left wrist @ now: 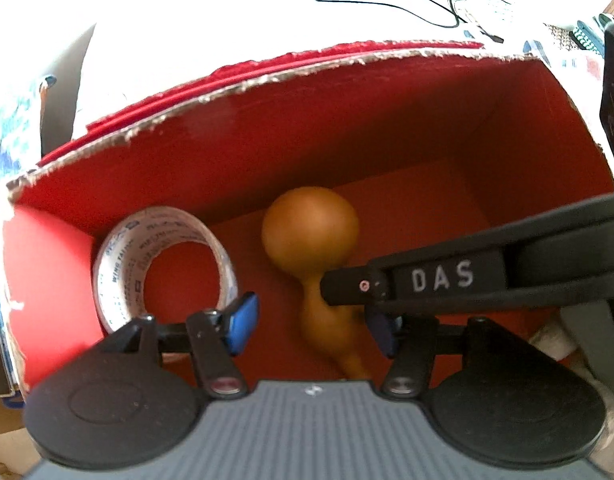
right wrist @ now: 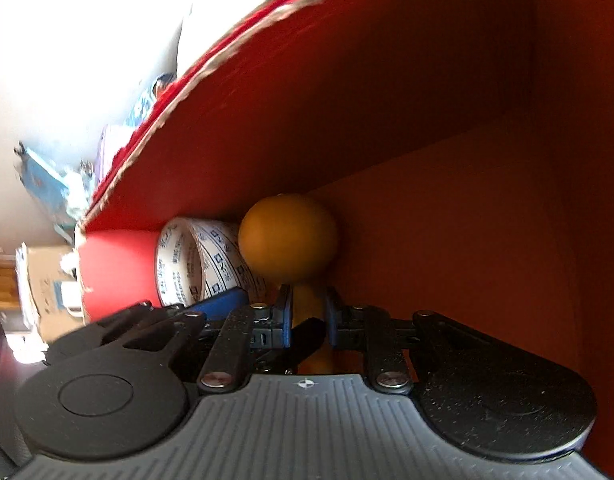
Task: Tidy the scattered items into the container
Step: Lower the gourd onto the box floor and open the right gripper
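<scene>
While the orange maraca [right wrist: 288, 240] hangs head-down inside the red box [right wrist: 427, 100], the right gripper [right wrist: 309, 320] pinches its thin handle, low enough, I'd say, to set it down gently. Tape roll [left wrist: 163, 264] leans in the corner just beside it. Left gripper [left wrist: 311, 320] hovers above, half-open, holding nothing, apparently clear of the drop.
</scene>
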### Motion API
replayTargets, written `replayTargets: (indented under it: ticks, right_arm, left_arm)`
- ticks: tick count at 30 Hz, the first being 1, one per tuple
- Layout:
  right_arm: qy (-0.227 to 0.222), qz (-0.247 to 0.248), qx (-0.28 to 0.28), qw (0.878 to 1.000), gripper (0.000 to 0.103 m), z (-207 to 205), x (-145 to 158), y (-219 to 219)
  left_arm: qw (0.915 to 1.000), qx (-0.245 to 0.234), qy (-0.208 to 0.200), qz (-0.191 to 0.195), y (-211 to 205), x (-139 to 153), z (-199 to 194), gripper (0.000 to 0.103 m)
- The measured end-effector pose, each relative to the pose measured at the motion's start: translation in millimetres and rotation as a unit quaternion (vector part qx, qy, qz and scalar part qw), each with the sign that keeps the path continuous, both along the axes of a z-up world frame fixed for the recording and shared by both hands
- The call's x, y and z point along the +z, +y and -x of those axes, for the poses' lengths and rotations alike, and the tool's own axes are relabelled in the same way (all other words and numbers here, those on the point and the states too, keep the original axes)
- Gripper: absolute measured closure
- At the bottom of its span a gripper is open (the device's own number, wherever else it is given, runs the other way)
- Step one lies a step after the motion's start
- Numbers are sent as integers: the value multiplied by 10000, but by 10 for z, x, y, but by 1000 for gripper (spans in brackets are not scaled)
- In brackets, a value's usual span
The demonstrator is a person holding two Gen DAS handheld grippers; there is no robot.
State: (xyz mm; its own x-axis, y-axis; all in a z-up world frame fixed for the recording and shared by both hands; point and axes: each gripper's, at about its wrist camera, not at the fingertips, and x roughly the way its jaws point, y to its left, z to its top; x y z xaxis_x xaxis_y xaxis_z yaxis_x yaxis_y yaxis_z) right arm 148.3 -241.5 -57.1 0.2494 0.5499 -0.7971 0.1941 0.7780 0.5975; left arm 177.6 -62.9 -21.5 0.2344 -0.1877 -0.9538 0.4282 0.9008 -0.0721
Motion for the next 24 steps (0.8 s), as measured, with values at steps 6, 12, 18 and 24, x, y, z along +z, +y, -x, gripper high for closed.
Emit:
replayTargets:
  ticks: [6, 12, 18, 24]
  right_arm:
    - [-164, -64, 23, 9998, 79, 35, -22, -85]
    - [-450, -105, 47, 9989, 73, 84, -13, -163]
    - [-730, -140, 76, 9972, 73, 113, -17, -243]
    - [-1036, 325, 9, 9941, 73, 186, 72, -287]
  left_arm:
    - [9999, 11, -149, 41, 33, 36, 44, 42]
    - [9995, -19, -324, -61, 36, 64, 102, 39]
    - [9987, 62, -490, -104, 69, 115, 160, 37]
    - [9974, 256, -655, -171, -50, 211, 186, 33]
